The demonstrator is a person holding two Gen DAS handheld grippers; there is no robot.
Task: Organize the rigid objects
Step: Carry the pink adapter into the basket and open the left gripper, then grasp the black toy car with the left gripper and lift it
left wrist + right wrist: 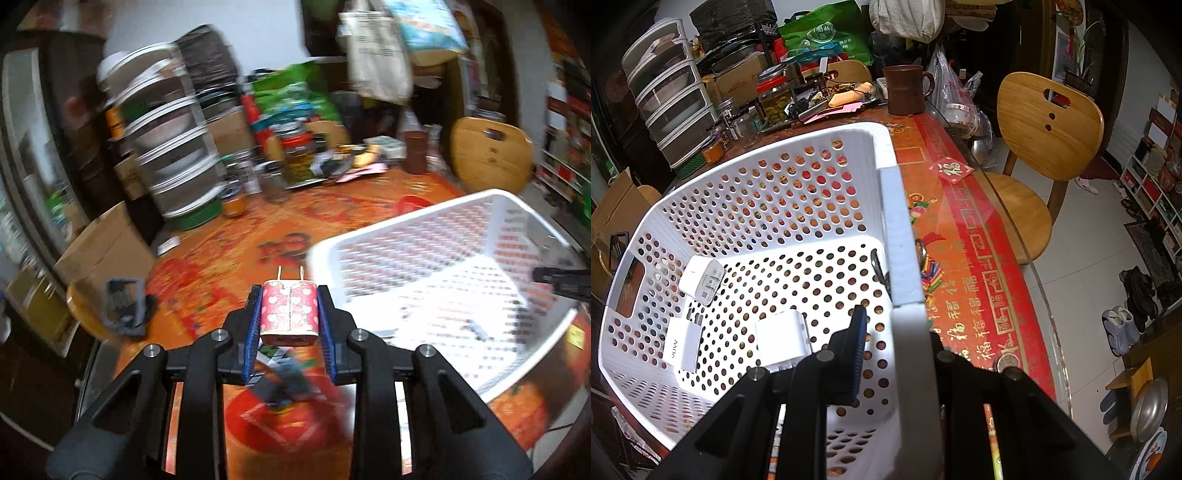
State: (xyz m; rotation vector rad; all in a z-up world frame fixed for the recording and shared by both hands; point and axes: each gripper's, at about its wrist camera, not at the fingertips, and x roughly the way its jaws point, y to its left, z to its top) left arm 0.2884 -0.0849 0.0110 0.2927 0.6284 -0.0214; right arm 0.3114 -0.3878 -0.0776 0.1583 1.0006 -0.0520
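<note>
Three white chargers [701, 280] already lie in the basket [897, 229]; the left gripper [290, 314] clamps a pink charger [290, 312], basket at two o'clock; right gripper [897, 354] pinches the basket wall.

White perforated plastic basket [798, 184], glossy; smooth white plastic chargers [781, 338] inside; polished wooden chair [1049, 125]; glossy glass-covered tabletop [982, 266]; matt brown mug [905, 88].
</note>
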